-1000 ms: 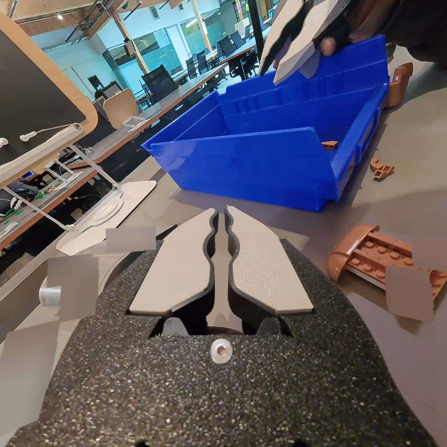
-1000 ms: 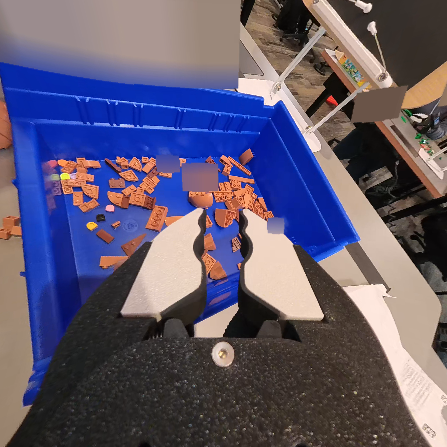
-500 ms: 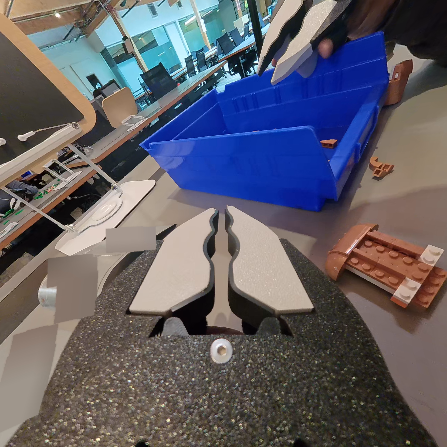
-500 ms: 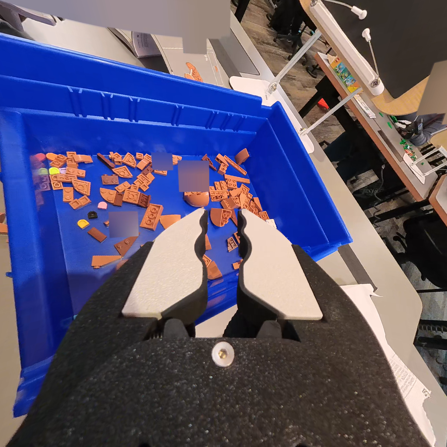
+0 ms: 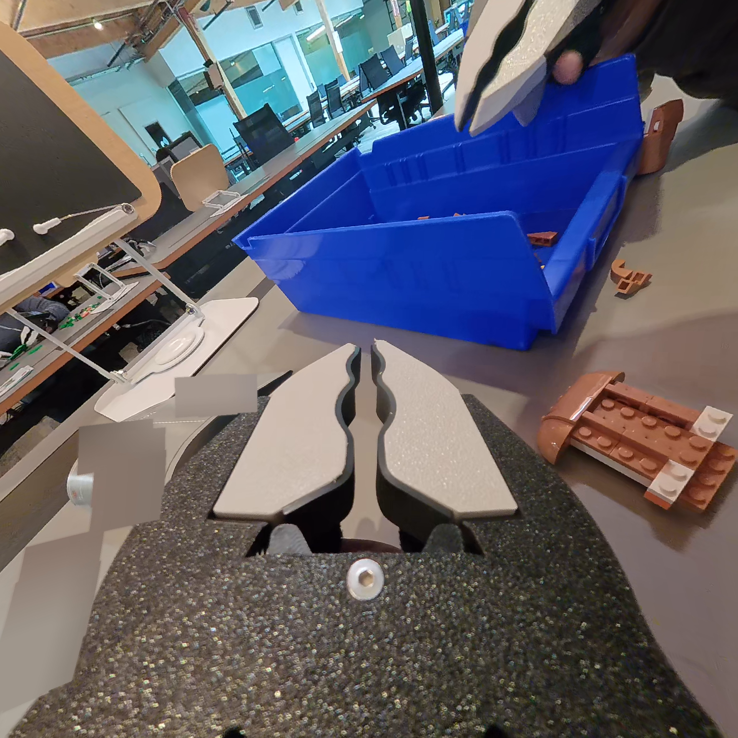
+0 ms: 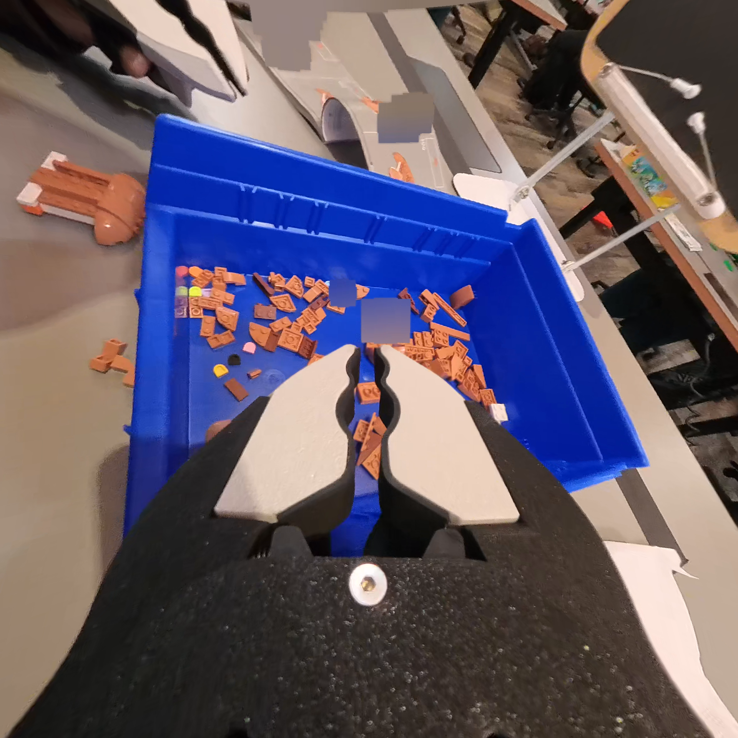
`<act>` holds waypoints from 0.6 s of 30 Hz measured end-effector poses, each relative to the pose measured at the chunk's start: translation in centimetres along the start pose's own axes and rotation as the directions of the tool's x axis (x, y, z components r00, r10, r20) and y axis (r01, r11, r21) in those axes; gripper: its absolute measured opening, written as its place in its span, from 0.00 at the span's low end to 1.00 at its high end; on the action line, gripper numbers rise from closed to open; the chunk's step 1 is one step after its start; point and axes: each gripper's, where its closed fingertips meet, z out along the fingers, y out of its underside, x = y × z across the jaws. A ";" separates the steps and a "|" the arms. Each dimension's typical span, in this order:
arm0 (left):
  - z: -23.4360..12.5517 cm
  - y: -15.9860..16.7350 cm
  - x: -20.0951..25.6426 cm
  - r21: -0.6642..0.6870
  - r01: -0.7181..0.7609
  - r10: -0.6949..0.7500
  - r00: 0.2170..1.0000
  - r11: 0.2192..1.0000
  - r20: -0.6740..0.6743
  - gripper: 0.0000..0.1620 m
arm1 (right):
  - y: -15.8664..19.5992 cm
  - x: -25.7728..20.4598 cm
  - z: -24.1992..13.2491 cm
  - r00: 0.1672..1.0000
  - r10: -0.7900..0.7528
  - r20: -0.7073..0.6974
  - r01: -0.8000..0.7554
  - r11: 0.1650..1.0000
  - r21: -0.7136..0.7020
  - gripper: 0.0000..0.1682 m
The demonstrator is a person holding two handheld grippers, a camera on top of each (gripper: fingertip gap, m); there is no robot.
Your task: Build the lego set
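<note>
The deep blue plastic bin (image 6: 555,359) sat on the grey table (image 5: 639,351) and served as the centre of the scene. Scattered across its floor lay a heap of small reddish-brown lego plates and wedges (image 6: 443,347), with a few yellow, pink and black round tiles (image 6: 233,361) toward the bin's left wall.

The right gripper (image 6: 367,351) hung above the bin's near half, its grey fingers (image 6: 307,435) almost together with only a narrow slit between the tips and nothing gripped; loose plates showed through that slit. The bin's tall near wall stood between that gripper and the table edge.

Just outside the bin's far-left corner lay the partly built brown lego model with a rounded nose and white end plates (image 5: 639,435), flat on the table and apart from the bin. A small brown bracket-shaped lego piece (image 5: 629,277) rested close beside the bin's left wall. A larger brown curved lego part (image 5: 659,139) leaned near the bin's other left corner.

The left gripper (image 5: 365,349) stayed low over the table beyond the bin's far wall, jaws nearly closed and empty. White lamp stands (image 5: 167,347) stood past the bin's right side, and a white paper sheet (image 6: 659,623) lay near its front right corner.
</note>
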 end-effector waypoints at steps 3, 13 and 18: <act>0.0 0.0 0.0 -0.002 0.000 0.000 1.000 1.000 -0.001 0.03 | 0.4 -0.4 0.3 1.000 -0.001 0.019 0.002 1.000 -0.023 0.02; 0.0 0.1 0.0 -0.005 -0.001 0.001 1.000 1.000 0.001 0.03 | 1.2 -0.9 0.8 0.998 0.039 0.057 -0.035 0.997 -0.064 0.01; 0.0 0.1 0.0 -0.007 0.000 0.000 1.000 1.000 -0.001 0.03 | 1.5 -1.0 1.0 0.995 0.070 0.076 -0.064 0.995 -0.071 0.01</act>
